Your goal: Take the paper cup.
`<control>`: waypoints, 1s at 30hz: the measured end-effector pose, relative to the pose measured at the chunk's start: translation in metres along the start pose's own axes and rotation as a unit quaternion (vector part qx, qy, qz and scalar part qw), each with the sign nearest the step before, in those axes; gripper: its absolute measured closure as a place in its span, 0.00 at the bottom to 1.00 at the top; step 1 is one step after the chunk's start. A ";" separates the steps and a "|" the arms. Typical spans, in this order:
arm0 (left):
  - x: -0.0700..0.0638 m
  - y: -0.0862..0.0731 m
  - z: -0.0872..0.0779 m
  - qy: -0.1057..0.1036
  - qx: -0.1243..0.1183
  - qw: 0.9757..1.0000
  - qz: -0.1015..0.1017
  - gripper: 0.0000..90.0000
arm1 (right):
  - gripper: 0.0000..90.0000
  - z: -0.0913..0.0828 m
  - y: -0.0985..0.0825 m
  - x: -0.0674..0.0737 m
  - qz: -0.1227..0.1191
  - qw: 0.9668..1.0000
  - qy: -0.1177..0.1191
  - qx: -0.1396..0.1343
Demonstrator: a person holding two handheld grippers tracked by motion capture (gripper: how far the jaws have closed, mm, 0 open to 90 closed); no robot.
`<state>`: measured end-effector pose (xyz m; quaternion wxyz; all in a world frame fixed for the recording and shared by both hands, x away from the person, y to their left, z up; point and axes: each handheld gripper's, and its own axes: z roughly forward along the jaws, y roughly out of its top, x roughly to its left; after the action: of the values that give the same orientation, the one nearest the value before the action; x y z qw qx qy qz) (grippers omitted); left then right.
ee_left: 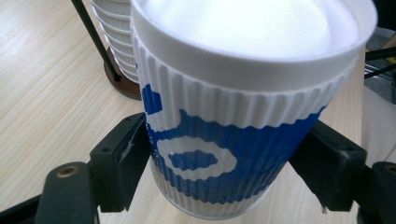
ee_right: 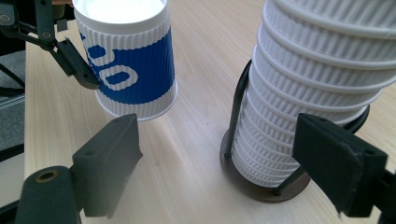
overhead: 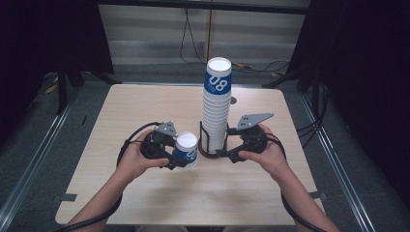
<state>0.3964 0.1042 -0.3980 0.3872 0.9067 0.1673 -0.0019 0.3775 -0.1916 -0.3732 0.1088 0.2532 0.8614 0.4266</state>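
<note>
— Pale wood is what I see from the high view: a light wooden table (overhead: pixel 145 193) with a tall stack of ribbed white paper cups (overhead: pixel 216 113) standing in a dark wire holder with a round brown base (overhead: pixel 209 153). Where is the single cup?

— My left gripper (overhead: pixel 180 157) has it: a ribbed white paper cup with a blue printed band (overhead: pixel 186 150), just left of the holder and tilted a little. My right gripper (overhead: pixel 226 151) sits at the foot of the stack.

— And the left gripper view?

— Both black jaws are clenched on the blue-banded cup (ee_left: pixel 224 140), one pad on each side, its white rim close to the camera. The stack (ee_left: pixel 116 46) and the holder's base (ee_left: pixel 123 84) stand behind it.

— Right gripper view?

— My right jaws stand spread wide apart, released. The lower cups of the stack (ee_right: pixel 303 93) and the holder (ee_right: pixel 261 186) sit near the right pad, not touching it. The held cup (ee_right: pixel 130 65) is across the table, pinched in the left gripper (ee_right: pixel 70 56).
</note>
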 end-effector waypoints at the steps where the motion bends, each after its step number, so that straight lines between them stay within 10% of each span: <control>1: 0.000 0.000 0.000 0.001 0.001 1.000 0.002 0.26 | 0.16 0.000 0.000 0.000 0.000 1.000 0.001 0.000; 30: -0.007 -0.002 0.015 -0.014 0.023 1.000 0.017 0.26 | 0.16 0.006 0.000 0.000 -0.018 0.999 0.018 0.025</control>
<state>0.3910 0.0927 -0.4092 0.3688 0.9178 0.1466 -0.0121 0.3798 -0.1877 -0.3766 0.0942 0.2326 0.8779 0.4079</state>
